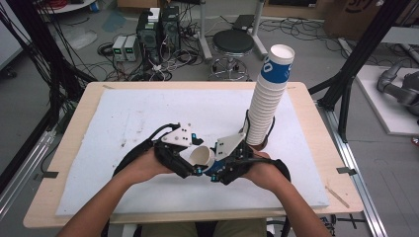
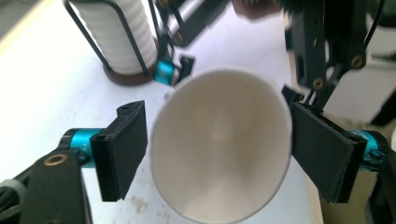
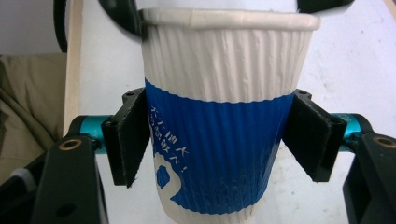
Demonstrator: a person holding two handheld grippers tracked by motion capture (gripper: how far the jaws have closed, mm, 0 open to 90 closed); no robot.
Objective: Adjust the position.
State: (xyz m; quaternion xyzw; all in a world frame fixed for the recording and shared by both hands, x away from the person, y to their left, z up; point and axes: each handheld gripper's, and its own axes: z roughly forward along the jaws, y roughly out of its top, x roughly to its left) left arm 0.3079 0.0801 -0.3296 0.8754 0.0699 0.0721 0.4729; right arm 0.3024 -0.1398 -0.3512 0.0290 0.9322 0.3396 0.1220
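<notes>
The right gripper (image 3: 217,140) was clamped on a paper cup (image 3: 219,116); the left gripper (image 2: 217,154) stood apart around its rim, beside the cup stack (image 1: 269,98).

The tall leaning stack of white ribbed paper cups (image 1: 267,98) blocks the desk's right rear; the white foam sheet (image 1: 148,113) to the left lies open.
</notes>
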